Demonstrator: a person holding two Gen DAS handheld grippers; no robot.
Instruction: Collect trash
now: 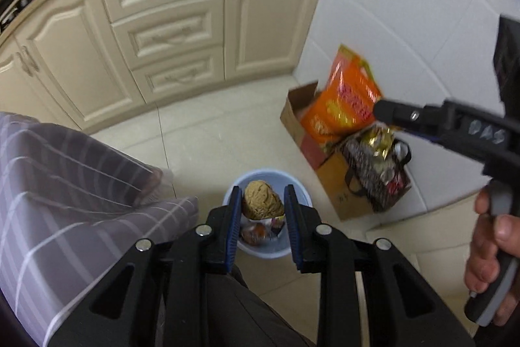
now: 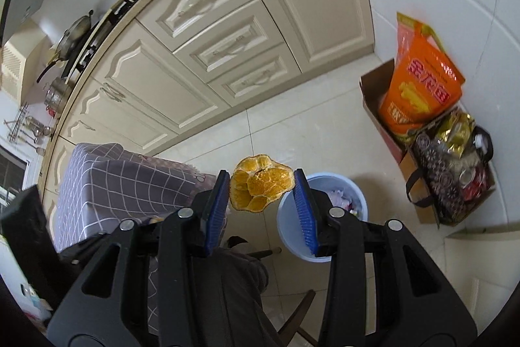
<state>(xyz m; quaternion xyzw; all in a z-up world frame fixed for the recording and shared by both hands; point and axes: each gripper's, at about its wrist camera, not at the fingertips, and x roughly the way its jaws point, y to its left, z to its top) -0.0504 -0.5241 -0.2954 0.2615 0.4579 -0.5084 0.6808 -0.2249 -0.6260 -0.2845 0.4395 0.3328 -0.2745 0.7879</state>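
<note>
My left gripper [image 1: 263, 195] is shut on a brown crumpled lump [image 1: 261, 202], which hangs straight above the light-blue trash bin [image 1: 260, 253] on the floor. Some wrappers lie inside the bin. In the right wrist view, my right gripper [image 2: 261, 181] is shut on a flattened orange peel [image 2: 260, 186], its inner side facing the camera. The peel hangs just left of the bin [image 2: 292, 233]. The right gripper [image 1: 383, 109] also shows at the right of the left wrist view, with a hand [image 1: 487, 262] on its grip.
Cream kitchen cupboards [image 1: 182, 21] run along the back. A cardboard box [image 1: 338, 181] by the white wall holds an orange bag [image 1: 344, 106], with a dark patterned bag [image 1: 373, 171] beside it. A table with a grey checked cloth [image 2: 130, 181] stands left of the bin.
</note>
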